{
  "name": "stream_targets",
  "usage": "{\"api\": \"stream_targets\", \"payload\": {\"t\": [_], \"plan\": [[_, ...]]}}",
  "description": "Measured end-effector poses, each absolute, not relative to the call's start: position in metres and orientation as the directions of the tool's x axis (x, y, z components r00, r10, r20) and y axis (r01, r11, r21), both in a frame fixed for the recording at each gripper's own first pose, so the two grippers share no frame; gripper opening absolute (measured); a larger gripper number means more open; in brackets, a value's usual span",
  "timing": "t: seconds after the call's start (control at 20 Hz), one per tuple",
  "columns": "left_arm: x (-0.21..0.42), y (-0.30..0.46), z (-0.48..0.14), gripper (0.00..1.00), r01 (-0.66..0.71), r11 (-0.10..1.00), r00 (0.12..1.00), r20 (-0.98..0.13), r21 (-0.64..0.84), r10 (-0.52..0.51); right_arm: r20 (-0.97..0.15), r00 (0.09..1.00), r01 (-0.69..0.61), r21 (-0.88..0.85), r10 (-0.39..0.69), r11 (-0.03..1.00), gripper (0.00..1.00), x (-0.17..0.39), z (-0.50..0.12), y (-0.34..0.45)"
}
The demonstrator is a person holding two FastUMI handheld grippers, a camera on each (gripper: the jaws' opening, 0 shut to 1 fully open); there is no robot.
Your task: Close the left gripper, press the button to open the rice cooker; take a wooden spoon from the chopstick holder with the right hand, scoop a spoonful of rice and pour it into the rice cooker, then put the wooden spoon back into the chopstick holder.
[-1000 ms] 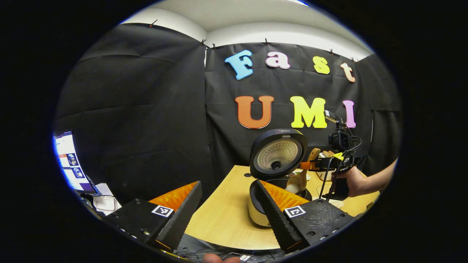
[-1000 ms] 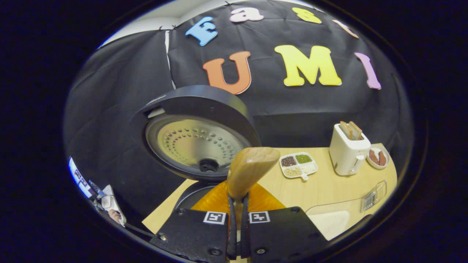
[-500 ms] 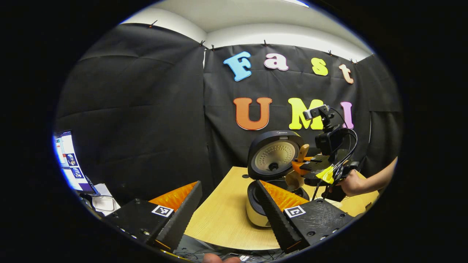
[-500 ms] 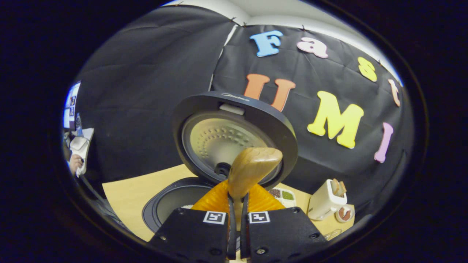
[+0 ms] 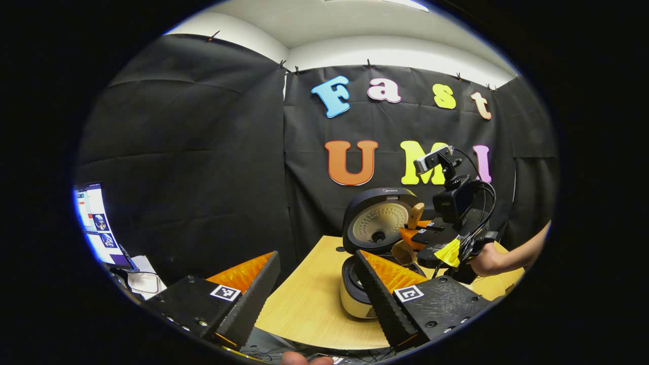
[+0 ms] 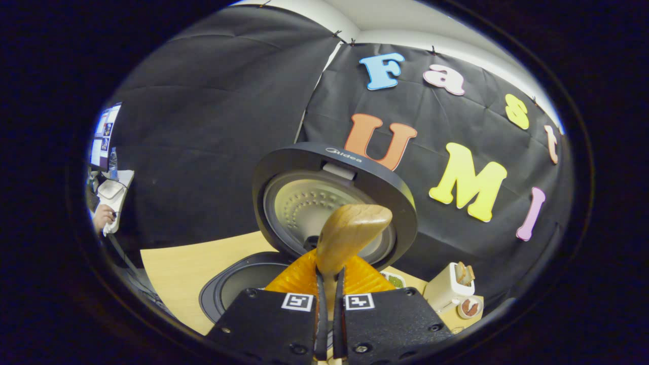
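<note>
We count one rice cooker (image 5: 361, 284) standing on the pale wooden worktop (image 5: 309, 299), its single round lid (image 5: 377, 220) swung up and upright behind the dark open pot. In the right gripper view the same lid (image 6: 334, 203) rises close in front of us, its metal inner plate dotted with small holes, with the pot's rim (image 6: 238, 284) below it.

There is one wooden spoon (image 6: 350, 235). The right gripper (image 6: 328, 324) has its fingers clamped on the spoon's handle, leaving only a thin slit between them, and the spoon's rounded end stands up before the lid. In the left gripper view we see that gripper (image 5: 413, 235) farther off, held by one hand (image 5: 481, 261) just to the right of the cooker, with the spoon (image 5: 405, 243) tilted over the open pot.

The left gripper (image 5: 317, 299) hangs off the near edge of the worktop, its two fingers spread wide apart with nothing between them.

At the far right of the worktop we count one white toaster (image 6: 451, 286) with slices standing in its slots, one small dish (image 6: 469, 306) just beside it, and the edge of one divided tray (image 6: 395, 279) peeking past the fingers; its contents are too small to tell.

Black cloth lines the booth on the left and back walls, under a white ceiling. One lit monitor (image 5: 96, 223) stands at the far left, away from the worktop.
</note>
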State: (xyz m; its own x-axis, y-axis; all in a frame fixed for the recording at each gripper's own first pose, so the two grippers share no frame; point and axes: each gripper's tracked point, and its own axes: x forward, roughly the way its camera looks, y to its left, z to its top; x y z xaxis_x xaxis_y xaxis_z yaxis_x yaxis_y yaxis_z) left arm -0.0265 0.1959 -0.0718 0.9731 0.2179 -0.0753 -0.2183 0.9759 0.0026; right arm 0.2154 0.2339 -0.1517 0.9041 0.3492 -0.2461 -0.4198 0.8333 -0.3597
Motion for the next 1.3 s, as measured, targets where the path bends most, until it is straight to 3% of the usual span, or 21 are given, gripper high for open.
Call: {"api": "stream_targets", "payload": {"t": [0.3, 0.35, 0.45, 0.8, 1.1, 1.3], "plan": [[-0.028, 0.193, -0.064, 0.95, -0.223, 0.975, 0.972, -0.078, 0.016, 0.223, -0.259, 0.877, -0.44, -0.092, 0.405, 0.893, 0.1, 0.209, -0.145, 0.235], [-0.028, 0.19, -0.062, 0.95, -0.221, 0.975, 0.972, -0.074, 0.017, 0.222, -0.256, 0.872, -0.442, -0.048, 0.417, 0.896, 0.14, 0.209, -0.141, 0.232], [-0.029, 0.184, -0.059, 0.95, -0.215, 0.977, 0.973, -0.078, 0.019, 0.215, -0.25, 0.861, -0.442, 0.058, 0.442, 0.895, 0.1, 0.204, -0.134, 0.222], [-0.014, 0.128, -0.042, 0.95, -0.196, 0.981, 0.978, -0.07, 0.004, 0.196, -0.195, 0.832, -0.383, 0.476, 0.52, 0.791, 0.1, 0.188, -0.085, 0.156], [0.007, 0.074, -0.039, 0.95, -0.176, 0.984, 0.981, -0.074, 0.011, 0.177, -0.18, 0.87, -0.276, 0.595, 0.46, 0.755, 0.1, 0.178, -0.065, 0.04], [0.022, 0.033, -0.036, 0.95, -0.142, 0.99, 0.988, -0.064, -0.002, 0.141, -0.219, 0.917, -0.14, 0.604, 0.332, 0.785, 0.1, 0.168, -0.076, -0.07]]}}
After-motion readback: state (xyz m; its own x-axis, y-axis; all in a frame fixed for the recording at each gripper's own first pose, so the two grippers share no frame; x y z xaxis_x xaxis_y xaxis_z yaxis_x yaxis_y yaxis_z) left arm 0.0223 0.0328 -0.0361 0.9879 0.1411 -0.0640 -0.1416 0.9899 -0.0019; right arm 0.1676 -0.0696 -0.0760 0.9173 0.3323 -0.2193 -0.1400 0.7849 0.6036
